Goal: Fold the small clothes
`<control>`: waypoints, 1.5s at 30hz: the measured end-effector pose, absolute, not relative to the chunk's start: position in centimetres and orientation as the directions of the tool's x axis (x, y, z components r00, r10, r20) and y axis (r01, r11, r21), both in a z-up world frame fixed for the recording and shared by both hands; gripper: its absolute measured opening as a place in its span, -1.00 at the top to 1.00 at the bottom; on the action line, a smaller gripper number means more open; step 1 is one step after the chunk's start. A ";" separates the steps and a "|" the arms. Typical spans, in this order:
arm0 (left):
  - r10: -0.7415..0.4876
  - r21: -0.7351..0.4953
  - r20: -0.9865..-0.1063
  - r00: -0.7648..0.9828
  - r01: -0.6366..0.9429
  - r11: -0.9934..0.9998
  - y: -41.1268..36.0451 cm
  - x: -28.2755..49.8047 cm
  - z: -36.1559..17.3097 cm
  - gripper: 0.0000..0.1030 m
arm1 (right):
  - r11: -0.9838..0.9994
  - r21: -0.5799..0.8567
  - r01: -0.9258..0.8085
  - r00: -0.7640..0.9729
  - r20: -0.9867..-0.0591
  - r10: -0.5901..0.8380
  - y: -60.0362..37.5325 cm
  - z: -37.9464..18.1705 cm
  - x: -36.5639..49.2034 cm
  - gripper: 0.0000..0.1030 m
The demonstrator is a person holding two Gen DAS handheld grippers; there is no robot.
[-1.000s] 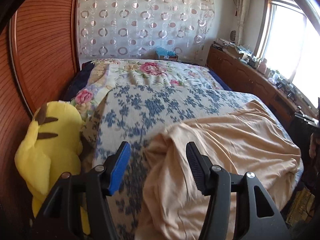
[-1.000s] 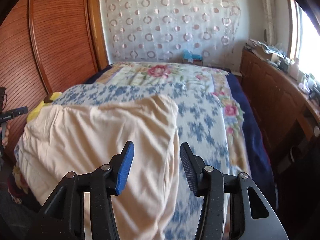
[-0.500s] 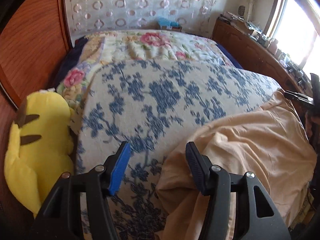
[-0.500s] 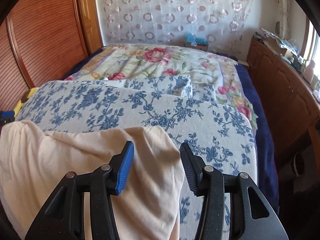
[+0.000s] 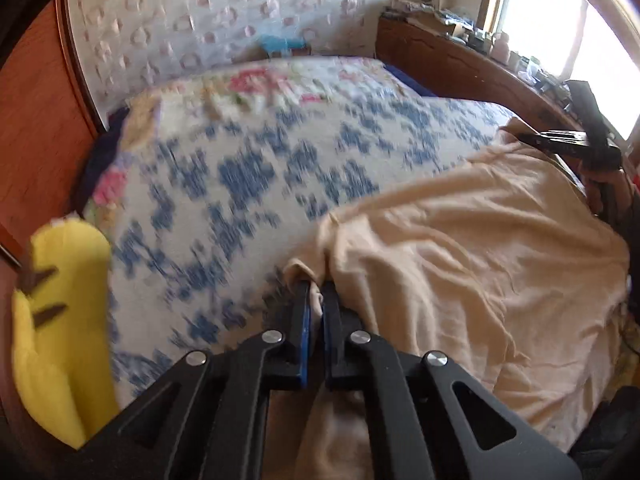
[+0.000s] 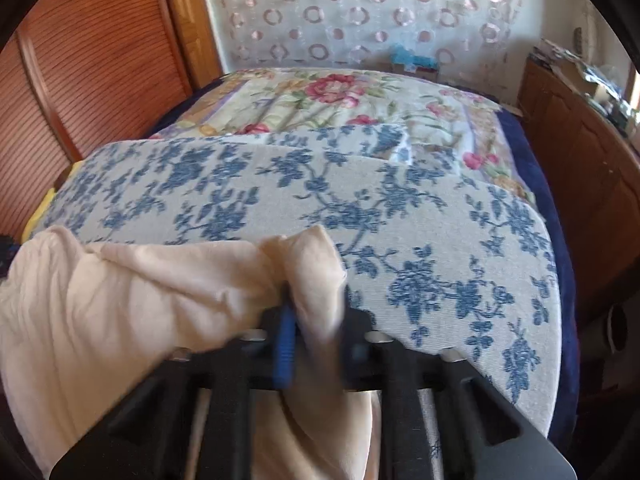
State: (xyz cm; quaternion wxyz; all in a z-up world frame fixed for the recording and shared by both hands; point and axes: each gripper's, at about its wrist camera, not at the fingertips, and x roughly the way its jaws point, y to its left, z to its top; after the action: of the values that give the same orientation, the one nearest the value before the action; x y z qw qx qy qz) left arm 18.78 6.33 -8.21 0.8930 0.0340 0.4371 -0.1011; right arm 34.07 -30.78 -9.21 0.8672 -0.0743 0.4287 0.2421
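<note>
The cloth (image 5: 460,248) is a cream garment spread crumpled over the near part of the bed, on top of a blue-flowered cover (image 6: 360,208). I have it by two corners of its far edge, one in each hand, which is how I want it if I am to lift that edge and lay it over in a single fold.

My left gripper (image 5: 315,304) has just been closing and now sits nearly shut, with a thin pinch of the cloth's corner pressed between the blue pads. The fabric bunches into a small ridge just ahead of the fingers, so the hold looks real and not a graze.

My right gripper (image 6: 314,320) has also just been closing. It grips a thicker wad at the other corner, the cloth puffing up above the pads; the fingers are blurred, but fabric plainly fills the gap between them. From the left view I can see that gripper (image 5: 568,144) across the cloth, at its far right corner.

A yellow plush toy (image 5: 60,320) lies at the bed's left edge, beside the cover and apart from the cloth. Beyond is a floral quilt (image 6: 340,96), then a circle-patterned curtain (image 6: 360,12).

I judge the fold has not yet begun.
</note>
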 end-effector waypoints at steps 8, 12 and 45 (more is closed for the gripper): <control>0.001 0.079 -0.576 0.818 0.054 0.995 7.9 22.6 -0.4 0.97 | 0.924 0.054 -0.379 0.762 -0.548 0.345 -33.6 -1.9 30.4 0.88; 0.030 0.071 -0.607 0.794 0.017 0.997 8.8 26.2 -1.8 0.94 | 0.955 0.007 -0.297 0.796 -0.550 0.252 -33.5 -1.3 31.5 0.88; -0.117 -0.163 -0.739 0.663 -0.008 0.987 10.6 8.4 -9.8 0.00 | 0.930 0.098 -0.354 0.637 -0.703 0.316 -37.7 -7.3 13.4 -0.23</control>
State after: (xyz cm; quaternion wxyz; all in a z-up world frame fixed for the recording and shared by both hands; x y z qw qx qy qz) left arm 8.36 10.65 -9.82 0.9088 -0.0762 0.4092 -0.0300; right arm 13.37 -37.75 -7.26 0.9044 -0.0245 0.3836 0.1853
